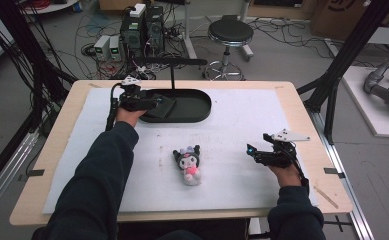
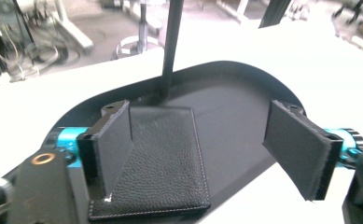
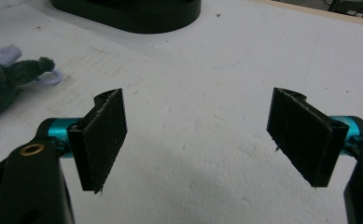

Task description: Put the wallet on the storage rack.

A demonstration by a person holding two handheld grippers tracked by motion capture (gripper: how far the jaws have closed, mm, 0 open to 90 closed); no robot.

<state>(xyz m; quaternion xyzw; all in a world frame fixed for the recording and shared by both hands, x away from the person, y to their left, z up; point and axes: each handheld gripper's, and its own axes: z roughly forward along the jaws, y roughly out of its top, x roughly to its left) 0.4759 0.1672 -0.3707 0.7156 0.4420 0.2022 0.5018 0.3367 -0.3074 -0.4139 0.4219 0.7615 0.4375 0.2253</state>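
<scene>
One plush toy [image 1: 189, 165], one wallet [image 2: 163, 163], one tray [image 1: 199, 111].

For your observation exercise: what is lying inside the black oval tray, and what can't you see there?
Inside the black oval tray lies a black leather wallet, flat beside an upright post. The open left claw straddles it. Whatever is beneath the wallet is covered.
</scene>
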